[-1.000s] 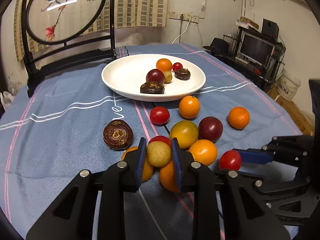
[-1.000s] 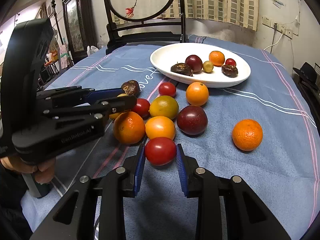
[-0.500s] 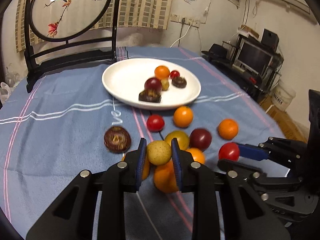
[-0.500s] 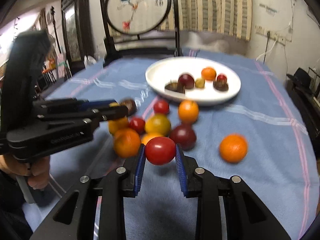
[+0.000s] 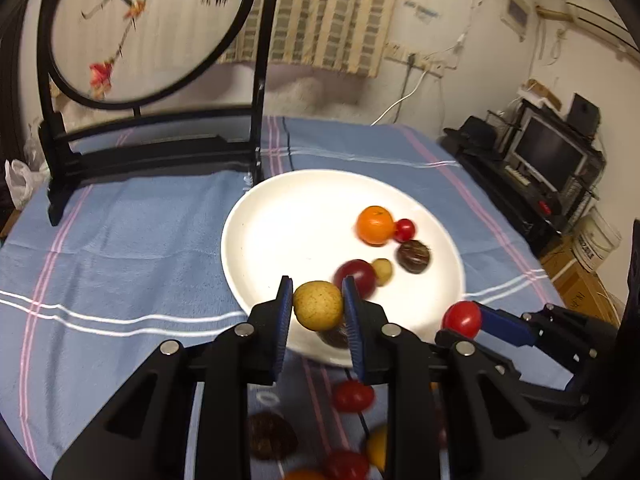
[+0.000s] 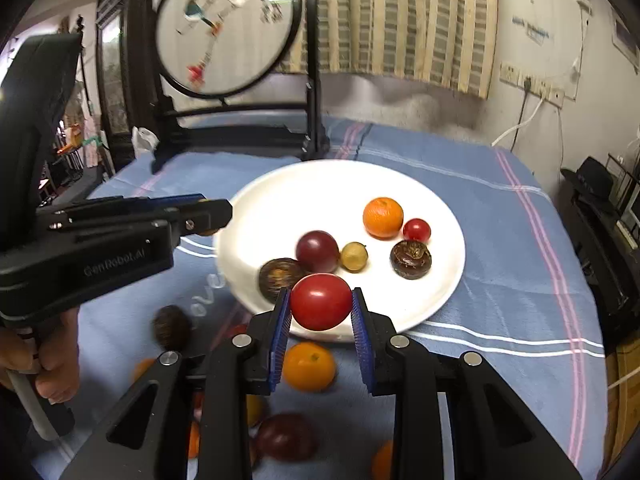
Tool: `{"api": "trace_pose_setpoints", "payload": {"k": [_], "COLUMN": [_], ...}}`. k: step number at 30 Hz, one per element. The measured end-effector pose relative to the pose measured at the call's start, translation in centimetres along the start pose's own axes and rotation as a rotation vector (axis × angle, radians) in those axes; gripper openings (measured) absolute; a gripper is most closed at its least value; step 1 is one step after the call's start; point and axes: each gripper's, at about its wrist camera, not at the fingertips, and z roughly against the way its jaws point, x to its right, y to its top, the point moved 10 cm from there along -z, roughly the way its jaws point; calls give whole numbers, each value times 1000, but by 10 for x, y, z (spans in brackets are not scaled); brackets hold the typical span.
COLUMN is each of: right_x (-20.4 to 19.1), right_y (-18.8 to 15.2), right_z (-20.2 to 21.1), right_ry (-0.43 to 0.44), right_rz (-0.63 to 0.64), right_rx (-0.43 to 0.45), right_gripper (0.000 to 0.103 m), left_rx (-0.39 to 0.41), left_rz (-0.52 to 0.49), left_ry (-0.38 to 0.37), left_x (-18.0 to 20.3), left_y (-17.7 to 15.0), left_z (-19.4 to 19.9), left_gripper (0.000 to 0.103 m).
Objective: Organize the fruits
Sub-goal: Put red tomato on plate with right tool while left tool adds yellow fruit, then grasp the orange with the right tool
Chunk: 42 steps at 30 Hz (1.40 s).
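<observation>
My left gripper (image 5: 317,307) is shut on a small yellow-brown fruit (image 5: 318,305) and holds it above the near rim of the white plate (image 5: 288,216). My right gripper (image 6: 320,309) is shut on a red tomato (image 6: 321,301), also above the plate's near rim (image 6: 440,300); it shows in the left wrist view (image 5: 462,319) too. On the plate lie an orange (image 6: 383,217), a small red tomato (image 6: 416,230), a dark plum (image 6: 317,251), a small yellow fruit (image 6: 353,256) and two brown chestnut-like fruits (image 6: 411,259).
Several loose fruits stay on the blue striped cloth (image 6: 500,240) below the grippers, among them an orange (image 6: 309,366), a plum (image 6: 285,436) and a brown fruit (image 6: 171,326). A black stand with a round embroidered screen (image 5: 152,28) rises behind the plate.
Both grippers have lifted their fruits off the cloth and moved forward to the plate's near rim. The loose fruits now lie below and behind the fingers.
</observation>
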Motion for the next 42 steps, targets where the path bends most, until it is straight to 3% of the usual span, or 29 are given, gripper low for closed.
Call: {"api": "trace_pose_setpoints", "payload": {"k": [6,7,9,11,14,16,18,23,29,34,42], "right_x": [9,10,11,15,17,16,14,13,9,18,36], "right_y": [-5,-5,-7,-10,-13,-15,-18,-33,-66,-86,-96], "right_z": [-28,-30,-32,-32,-27,-22,-13,11,37,45,54], "right_ry": [2,5,26,26,39,42,41,60,83,48,-23], "right_rz": [-30,-42,-58,-68,-88,-91,-86,-99,-99,-117,-143], "right_rx": [-36,-32,-41,-46,-46,-48,-34,-18,-19,-30,-6], "right_gripper": [31,32,34,35,36,41,45,46,47,50,50], "left_rx": [-52,-51,-14,20,-10,-22,-15,25,2,-4,7], "left_rz": [-4,-2,-5,-4,15,28,35,59,105,59,22], "left_ry": [12,15,49,77,37,44,57,78,60,103,104], "left_x": [-3,-3,-6,-10,-10,-15,-19,-32,-40,-41,-40], "left_y": [-7,-8,-6,-6,-15,-22,-27,-48,-81,-106,-111], "left_z": [-36,-38,-37,-32,-25,-16,-4,32,54,61,66], "left_gripper": [25,30,67,68,69,75,89,93,93,93,94]}}
